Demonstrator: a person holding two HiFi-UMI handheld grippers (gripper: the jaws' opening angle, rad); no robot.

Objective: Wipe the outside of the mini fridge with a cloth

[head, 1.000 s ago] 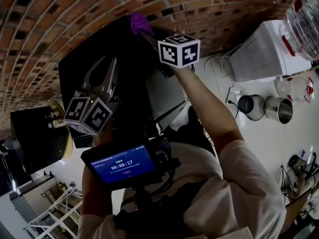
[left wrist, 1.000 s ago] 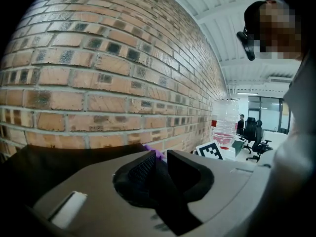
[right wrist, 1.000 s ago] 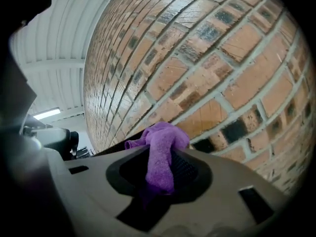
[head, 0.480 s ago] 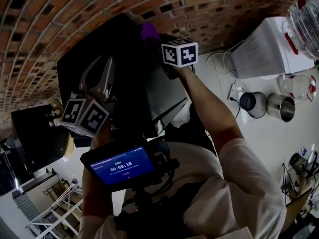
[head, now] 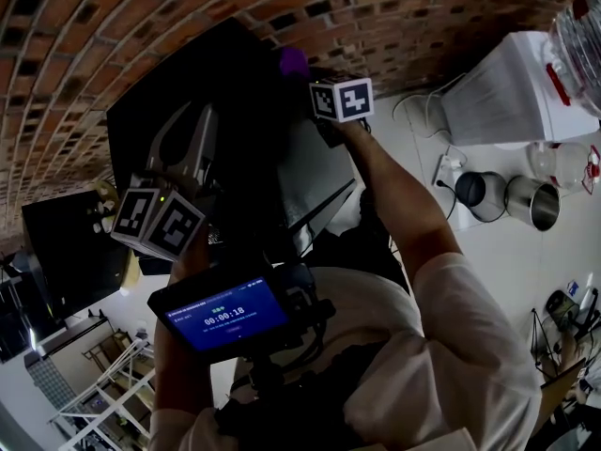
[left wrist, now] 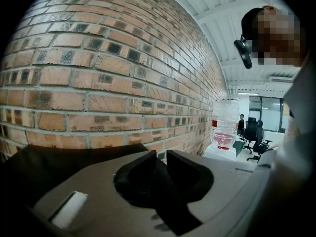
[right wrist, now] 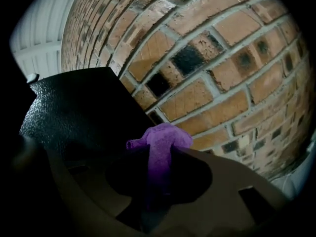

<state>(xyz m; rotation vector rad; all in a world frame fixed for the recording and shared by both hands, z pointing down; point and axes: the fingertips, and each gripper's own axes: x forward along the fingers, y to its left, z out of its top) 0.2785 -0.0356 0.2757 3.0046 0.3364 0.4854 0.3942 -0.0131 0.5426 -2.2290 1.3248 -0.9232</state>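
The right arm (head: pixel 399 209) is reaching forward, almost straight. The right gripper (head: pixel 300 75) is clamping a purple cloth (right wrist: pixel 161 141) and pointing at the brick wall (head: pixel 113 17) by the black mini fridge (head: pixel 178 92), which is standing against that wall. The cloth is running lengthwise between the jaws, its bunched end sticking out past the tips just beside the fridge; contact cannot be told. The left gripper (left wrist: pixel 161 158) is hovering nearer the body, jaws narrowly apart and gripping nothing.
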